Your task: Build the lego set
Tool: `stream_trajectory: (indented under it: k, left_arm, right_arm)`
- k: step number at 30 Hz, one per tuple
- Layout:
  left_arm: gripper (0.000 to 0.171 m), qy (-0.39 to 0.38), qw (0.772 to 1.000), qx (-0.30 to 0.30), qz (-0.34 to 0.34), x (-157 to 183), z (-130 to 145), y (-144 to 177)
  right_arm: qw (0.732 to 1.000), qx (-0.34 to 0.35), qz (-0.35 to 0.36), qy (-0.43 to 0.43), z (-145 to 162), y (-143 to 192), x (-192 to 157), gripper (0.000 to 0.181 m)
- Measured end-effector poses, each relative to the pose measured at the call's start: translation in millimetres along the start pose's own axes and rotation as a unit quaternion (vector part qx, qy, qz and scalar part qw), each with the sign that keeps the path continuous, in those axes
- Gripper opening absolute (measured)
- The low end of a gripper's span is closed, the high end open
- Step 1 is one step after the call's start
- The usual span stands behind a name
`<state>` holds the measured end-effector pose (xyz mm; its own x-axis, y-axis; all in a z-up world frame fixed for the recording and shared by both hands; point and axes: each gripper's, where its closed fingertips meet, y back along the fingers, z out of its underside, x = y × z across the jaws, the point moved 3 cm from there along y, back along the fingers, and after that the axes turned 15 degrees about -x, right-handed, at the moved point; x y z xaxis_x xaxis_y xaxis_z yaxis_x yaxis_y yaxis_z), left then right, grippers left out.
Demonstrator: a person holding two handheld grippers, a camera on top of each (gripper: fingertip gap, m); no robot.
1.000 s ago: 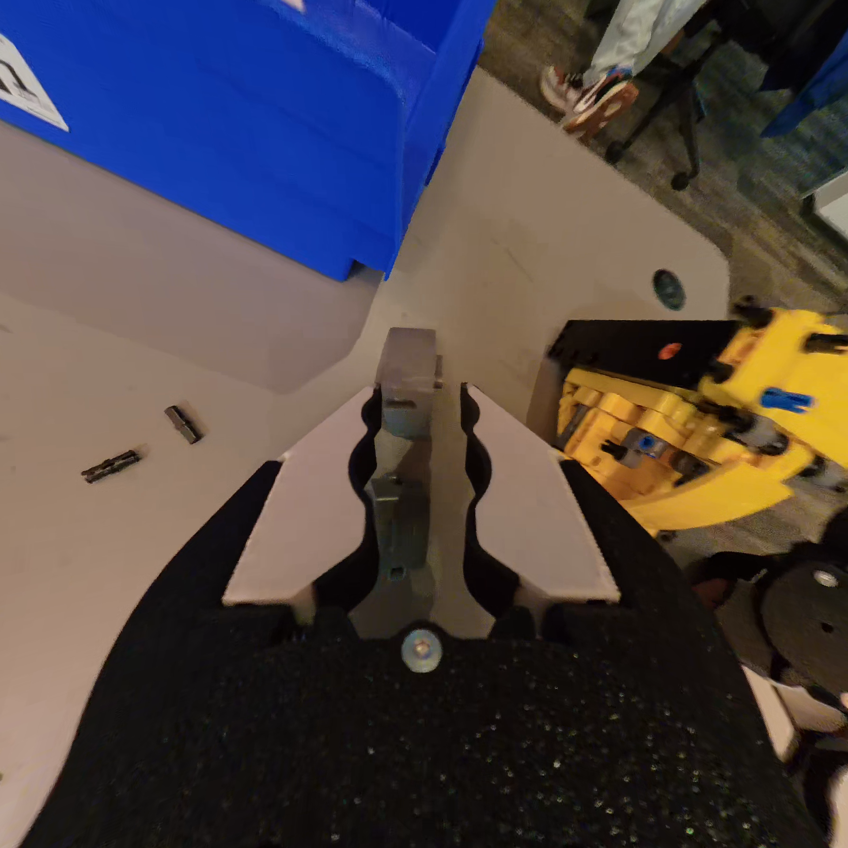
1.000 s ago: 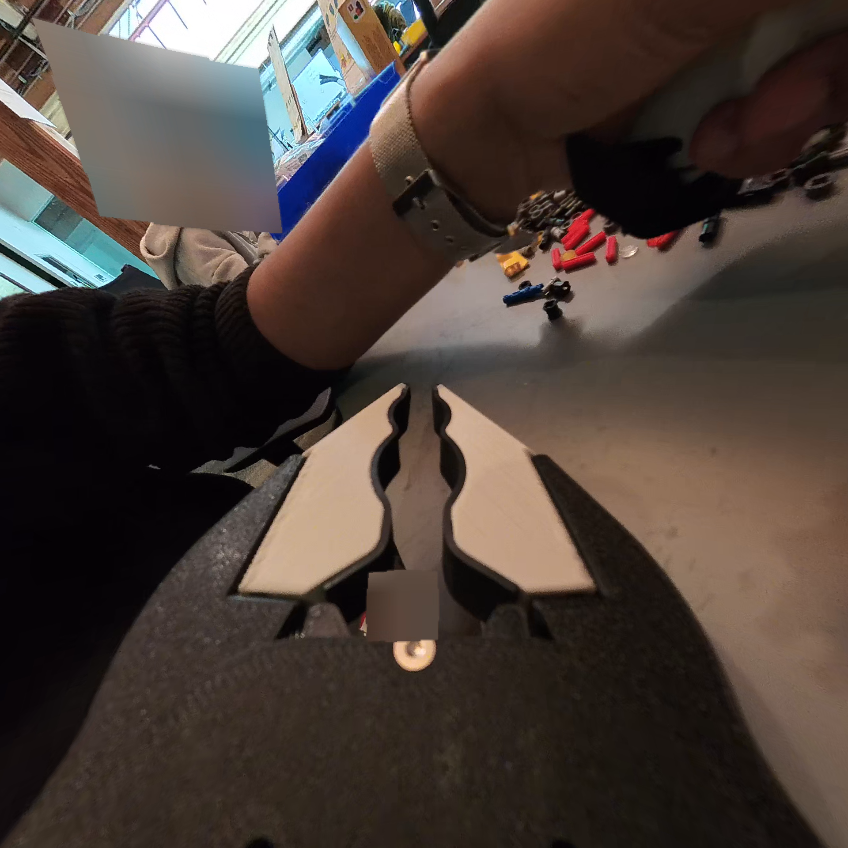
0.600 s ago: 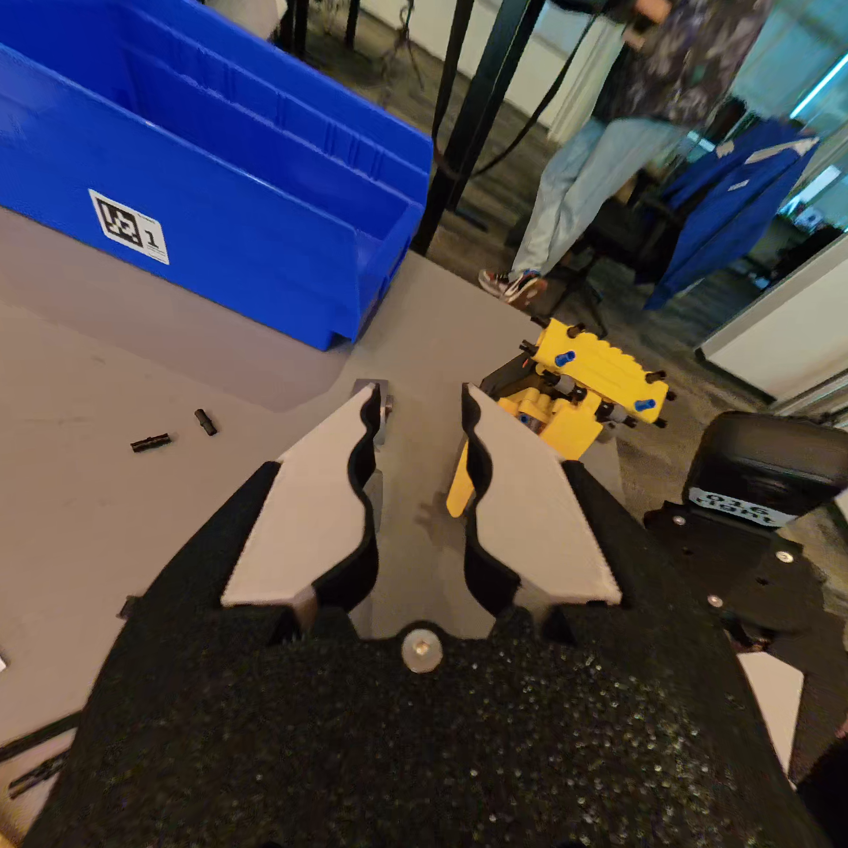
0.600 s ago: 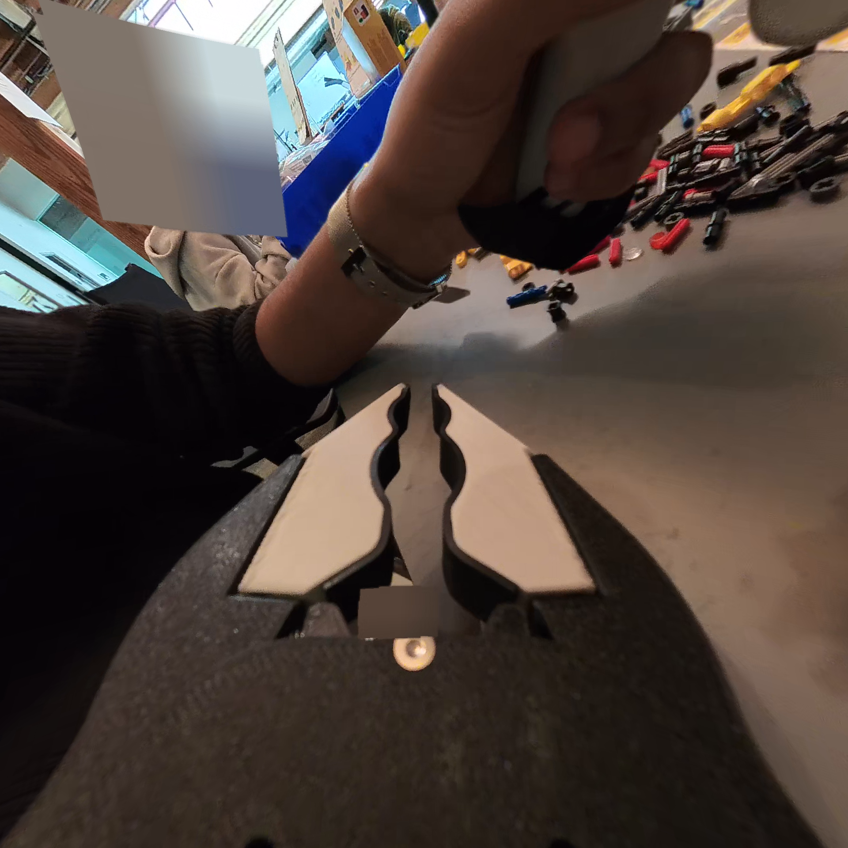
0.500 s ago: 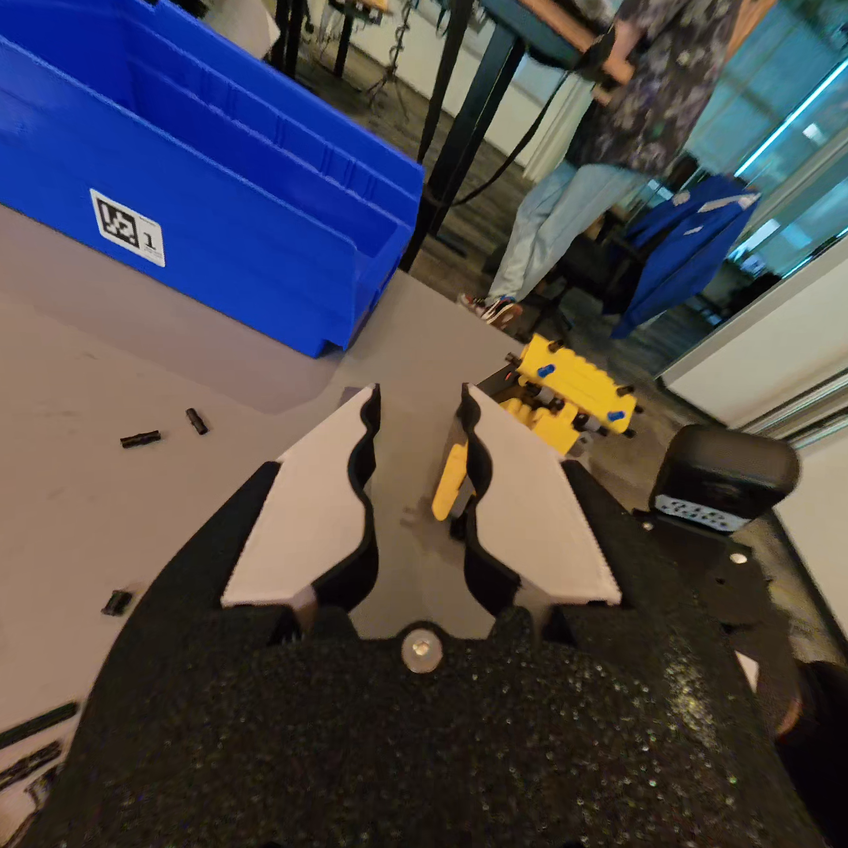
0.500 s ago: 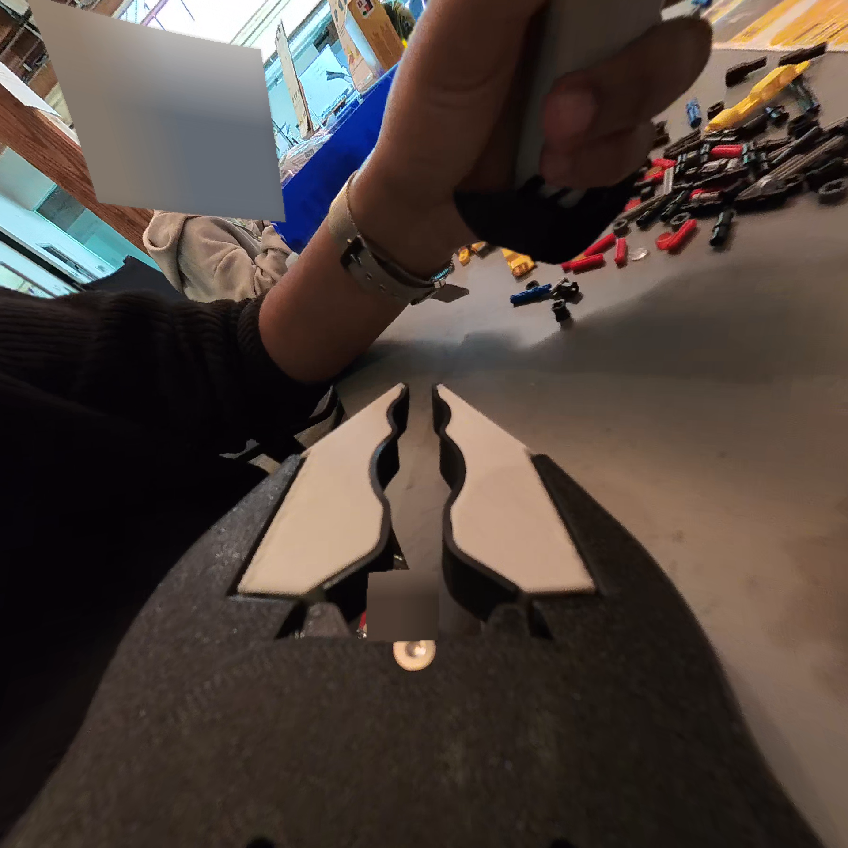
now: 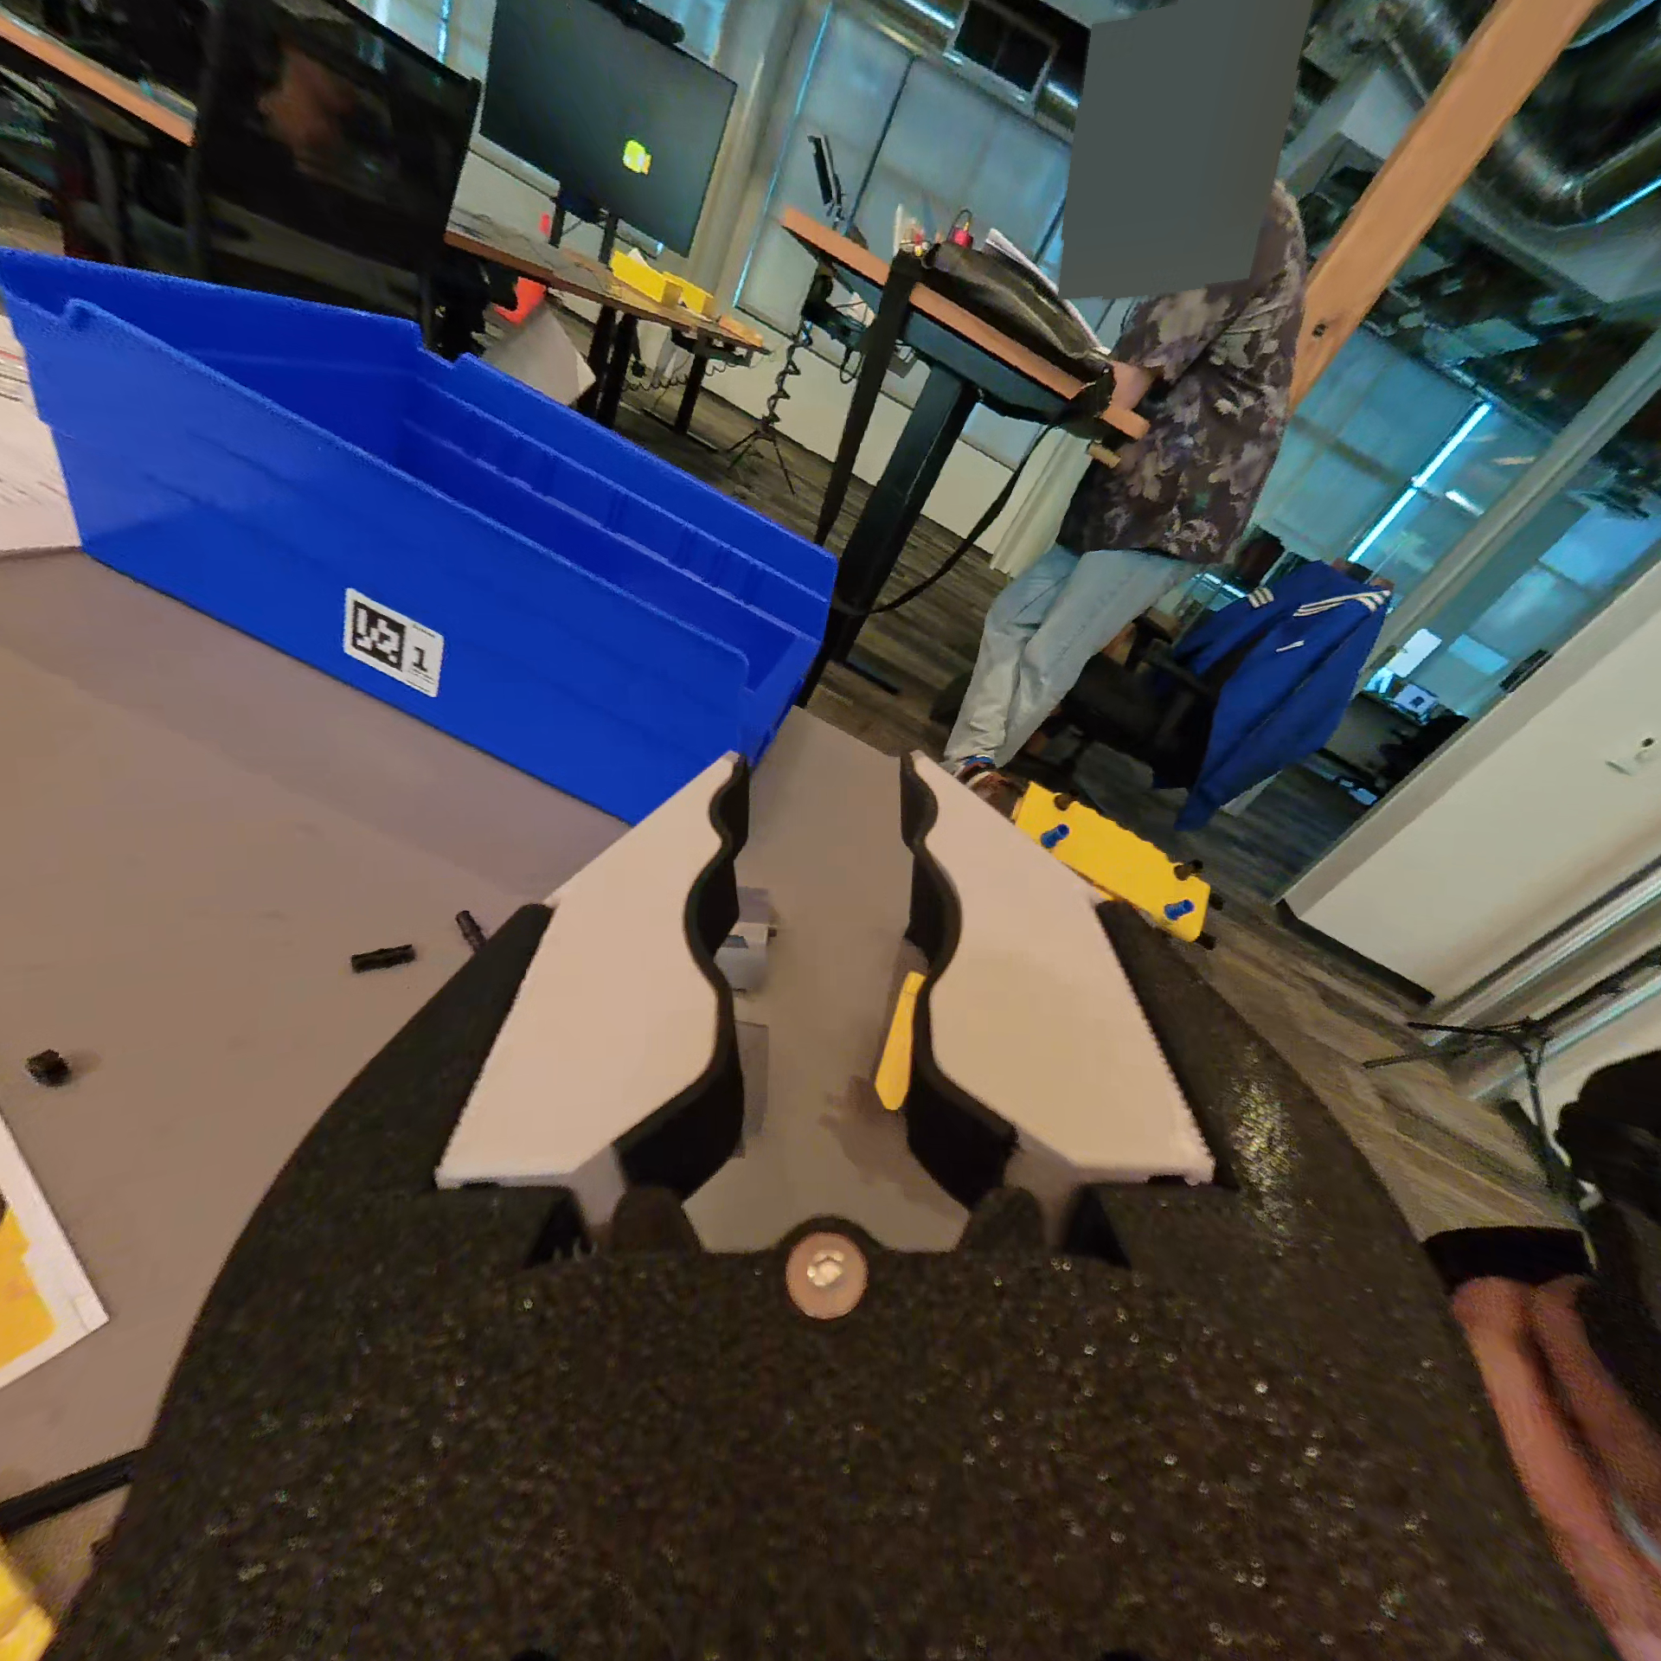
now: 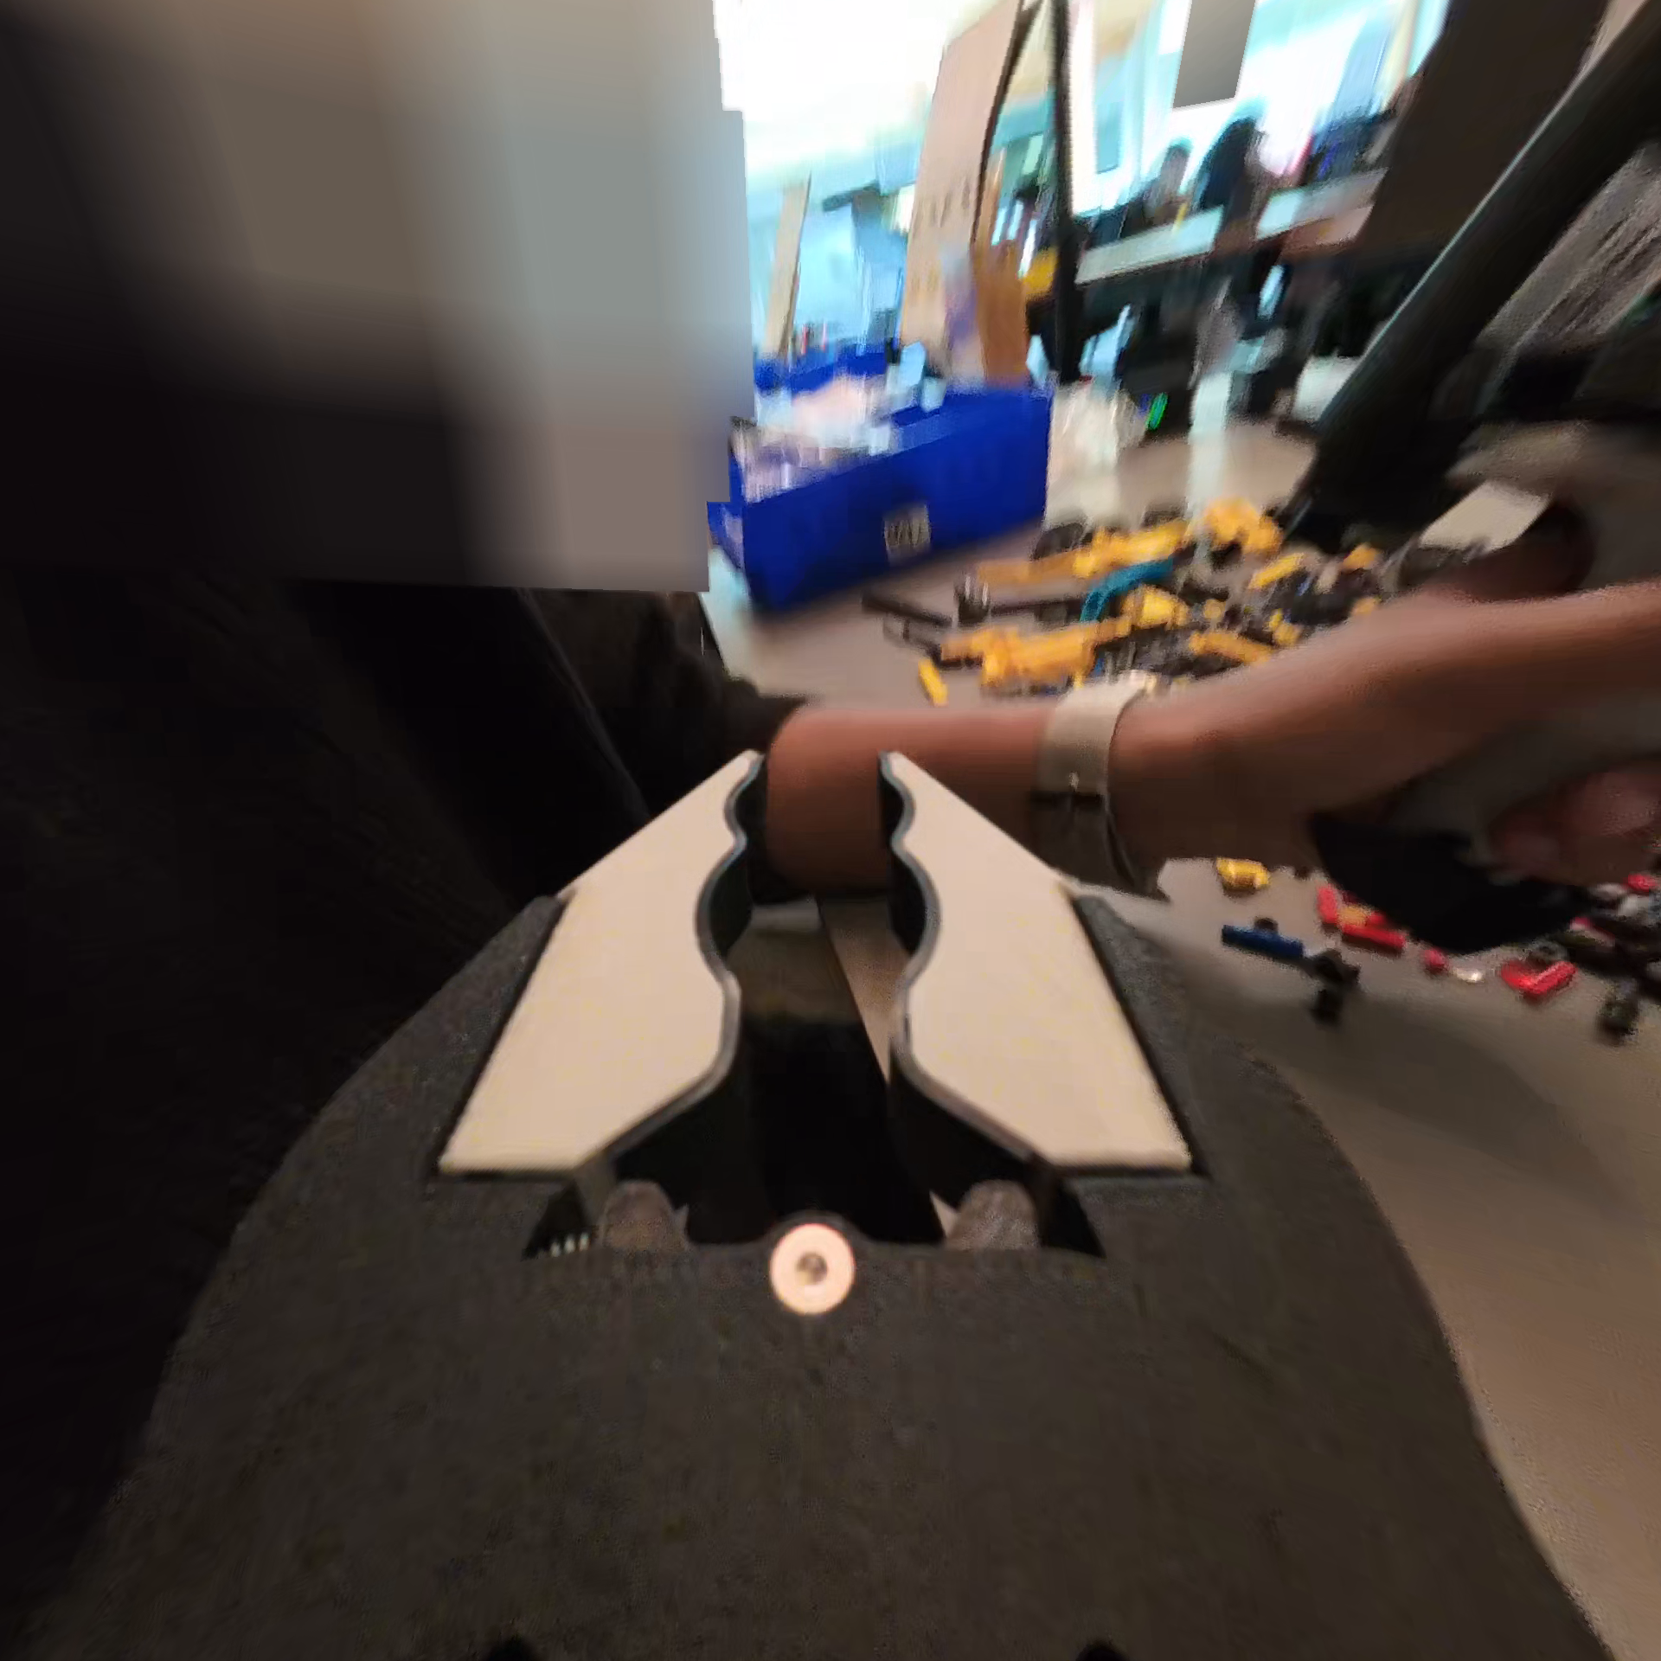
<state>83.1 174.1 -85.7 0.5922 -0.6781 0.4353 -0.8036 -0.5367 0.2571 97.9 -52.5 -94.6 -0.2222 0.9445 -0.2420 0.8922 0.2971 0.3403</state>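
Grey plastic, a small stiff brick piece [image 7: 748, 939] lies on the desk [image 7: 225, 854] between the left tongs [image 7: 822, 782] — apart, empty. Light, best pinched across its flat sides. Right tongs [image 8: 820, 764] (blurred) stand apart, empty.

bin [image 7: 503, 557]: bright blue, white sticker with a black square pattern stuck on the side
table [image 7: 180, 809]: plain grey
left gripper [image 7: 822, 773]: speckled black body, pale grey fingers edged in black
right gripper [image 8: 822, 764]: same black and pale grey
model [image 7: 1110, 854]: yellow, dotted with blue and black pins
pins [image 7: 382, 959]: black
loose bricks [image 8: 1123, 620]: mostly yellow and black, some red and blue mixed in
jacket [image 7: 1276, 683]: blue, white stripes
shirt [image 7: 1195, 386]: dark floral print
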Motion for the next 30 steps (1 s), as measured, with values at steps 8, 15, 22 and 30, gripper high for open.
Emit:
stream_trajectory:
  k: [8,15,22,30]
  left_arm:
    - [0.033,-0.022,1.000,-0.005,0.019,12,5,-3]
    - [0.030,-0.152,0.987,0.033,-0.038,23,2,4]
    - [0.029,-0.159,0.987,0.016,-0.027,32,6,-3]
    - [0.029,-0.109,0.994,0.009,0.011,31,10,-8]
  right_arm:
    - [0.951,0.112,0.288,-0.035,38,84,0,0.025]
    - [0.849,0.037,0.505,-0.153,113,154,24,0.049]
    - [0.809,-0.050,0.554,-0.189,141,159,67,0.057]
    - [0.823,-0.091,0.524,-0.200,150,151,92,0.056]
